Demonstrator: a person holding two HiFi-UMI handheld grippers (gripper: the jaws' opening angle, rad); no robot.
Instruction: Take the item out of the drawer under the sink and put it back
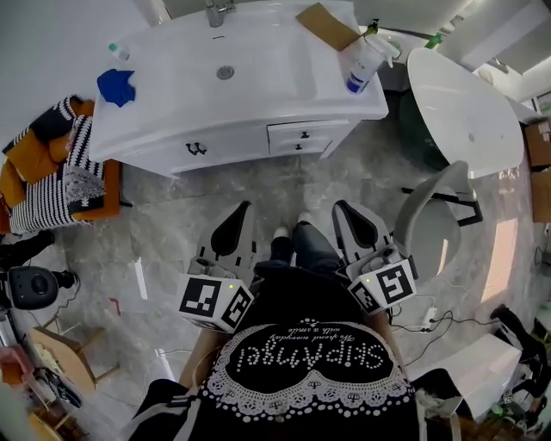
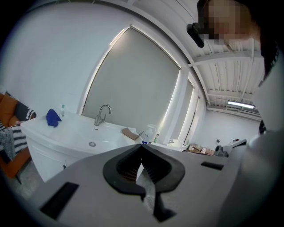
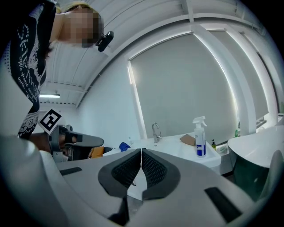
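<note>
At nine o'clock in the head view, a black-and-white striped cloth [image 1: 47,185] lies heaped on an orange seat [image 1: 110,194]. Toward eleven o'clock a crumpled blue cloth [image 1: 115,87] rests on the left end of the white ceramic sink top [image 1: 275,90], with a small clear bottle [image 1: 118,52] just beyond it. At twelve o'clock the chrome tap [image 1: 219,11] stands over the basin, and the round metal drain [image 1: 225,72] lies just below it.

The grey left gripper with black pads [image 1: 241,211] sits near seven o'clock beside the person's legs. It points at the vanity and is well apart from it. In the left gripper view its tips [image 2: 142,146] are pressed together with nothing between them.

Under the basin, at twelve o'clock, the small white drawer front with dark knobs [image 1: 288,138] is closed flush, so the item inside is hidden.

The matching grey right gripper [image 1: 343,211] sits near five o'clock and also points at the vanity. In the right gripper view its pads [image 3: 141,150] meet, holding nothing.

At one o'clock a flat brown cardboard piece [image 1: 327,26] lies on the sink top beside a white spray bottle with a blue label [image 1: 366,60]. At two o'clock is a white oval bathtub [image 1: 465,112], and at three o'clock a curved grey chair [image 1: 435,237].
</note>
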